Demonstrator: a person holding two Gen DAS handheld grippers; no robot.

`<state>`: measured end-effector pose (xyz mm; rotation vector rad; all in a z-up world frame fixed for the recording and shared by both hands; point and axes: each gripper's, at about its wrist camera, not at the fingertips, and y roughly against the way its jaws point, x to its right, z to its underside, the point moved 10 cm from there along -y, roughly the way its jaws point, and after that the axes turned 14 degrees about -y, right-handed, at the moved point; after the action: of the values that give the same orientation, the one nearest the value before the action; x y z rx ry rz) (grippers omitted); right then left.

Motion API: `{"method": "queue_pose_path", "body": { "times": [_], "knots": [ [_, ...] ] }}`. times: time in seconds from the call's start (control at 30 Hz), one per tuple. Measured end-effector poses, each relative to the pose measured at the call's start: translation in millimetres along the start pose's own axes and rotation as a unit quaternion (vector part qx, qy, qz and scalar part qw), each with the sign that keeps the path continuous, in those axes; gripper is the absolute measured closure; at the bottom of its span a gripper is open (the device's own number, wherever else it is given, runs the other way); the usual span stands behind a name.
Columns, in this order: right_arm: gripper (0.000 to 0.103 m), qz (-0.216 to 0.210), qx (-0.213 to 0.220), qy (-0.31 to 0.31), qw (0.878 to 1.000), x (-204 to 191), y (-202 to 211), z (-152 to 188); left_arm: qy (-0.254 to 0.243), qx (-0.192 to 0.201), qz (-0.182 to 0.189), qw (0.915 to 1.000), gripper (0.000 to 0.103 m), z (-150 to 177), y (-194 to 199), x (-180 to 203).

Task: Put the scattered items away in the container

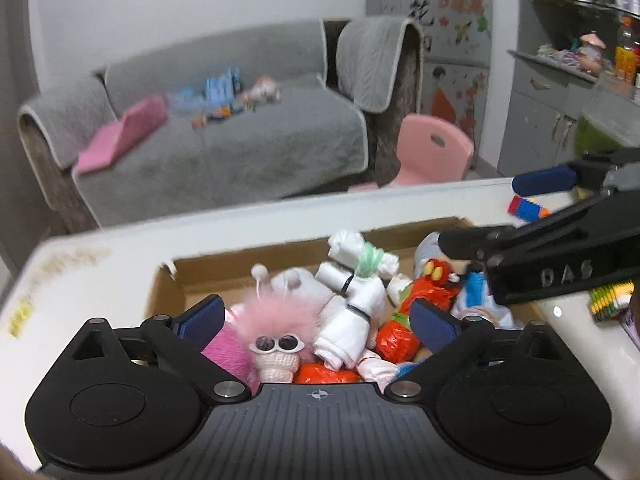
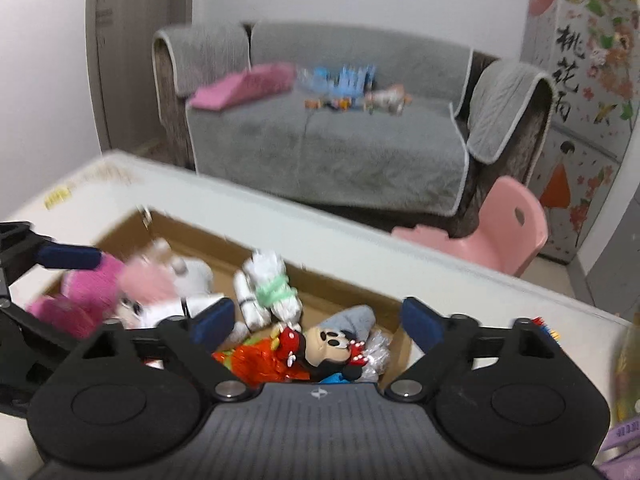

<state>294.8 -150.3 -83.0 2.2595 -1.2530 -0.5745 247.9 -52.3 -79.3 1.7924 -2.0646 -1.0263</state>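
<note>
A: What are the two grippers doing, nearest things first?

B: The left gripper hangs over the near end of the cardboard box, its blue-padded fingers spread wide with nothing pinched between them. The right gripper hangs over the same box, also spread wide and gripping nothing.

A: And inside the box?

B: At the near left end, below the left gripper, lies a fluffy pink toy with white sunglasses. Just beside it is a white knotted bundle with a green tie, and toward the box's right end orange-red crinkly wrappers. From the right wrist camera, a mouse doll with a red bow lies at the near right end of the box, touching those wrappers.

A: Anything outside the box?

B: Beyond its right corner, on the white table, a small red, blue and yellow toy lies apart from the box. To the box's right sits a green and yellow striped item, only partly visible.

A: Farther off?

B: Past the table and the box, a grey sofa, blurred.
</note>
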Motion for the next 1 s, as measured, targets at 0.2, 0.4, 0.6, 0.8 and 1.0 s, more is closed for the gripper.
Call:
{"method": "queue_pose_path", "body": {
  "times": [0.2,0.4,0.6,0.8,1.0],
  "knots": [
    [0.001,-0.023,0.022,-0.014,0.999,-6.0,47.2,4.0,0.009,0.022,0.014,0.9996,0.000,3.3,53.8,11.5],
    [0.001,-0.039,0.029,-0.017,0.999,-19.9,74.7,19.9,0.009,0.027,0.016,0.9995,0.000,8.9,88.8,28.7],
    [0.001,-0.044,0.036,-0.025,0.998,-26.0,97.3,32.6,-0.004,0.025,0.017,0.9995,0.000,24.2,115.6,47.7],
    [0.001,-0.040,0.042,-0.024,0.998,-28.7,112.7,48.7,0.005,0.018,0.035,0.9992,0.000,41.3,133.6,61.8],
    [0.001,-0.041,0.046,-0.033,0.998,-28.1,124.7,61.5,0.012,0.011,0.041,0.9990,0.000,57.0,147.3,67.5]
  ]
}}
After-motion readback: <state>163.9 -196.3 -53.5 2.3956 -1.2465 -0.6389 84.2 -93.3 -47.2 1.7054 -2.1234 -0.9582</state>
